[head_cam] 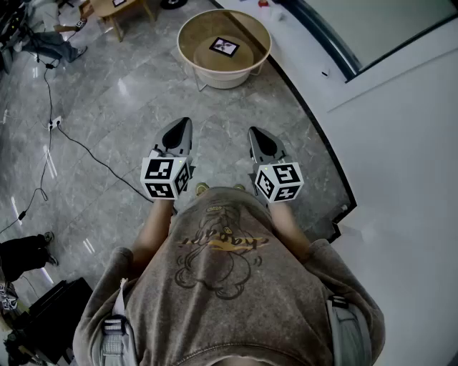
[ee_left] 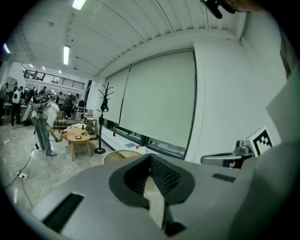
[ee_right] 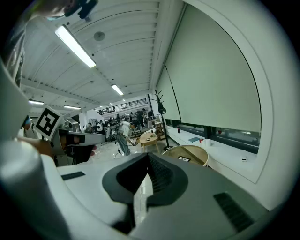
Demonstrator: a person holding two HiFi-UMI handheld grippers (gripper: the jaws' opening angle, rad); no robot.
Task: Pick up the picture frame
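A small dark-framed picture frame (head_cam: 224,47) lies flat on a round wooden table (head_cam: 187,39) well ahead of me on the floor. It shows small in the right gripper view as the picture frame (ee_right: 184,159) on the round table (ee_right: 199,152). My left gripper (head_cam: 184,122) and right gripper (head_cam: 254,131) are held side by side at waist height, both shut and empty, far short of the table. In the left gripper view only the table's edge (ee_left: 117,156) peeks above the shut jaws.
A black cable (head_cam: 79,146) runs across the grey marble floor at left. A white raised ledge (head_cam: 386,136) curves along the right. A second wooden table (head_cam: 118,11) stands at the back left, a coat stand (ee_left: 101,117) beside it, and people stand further back.
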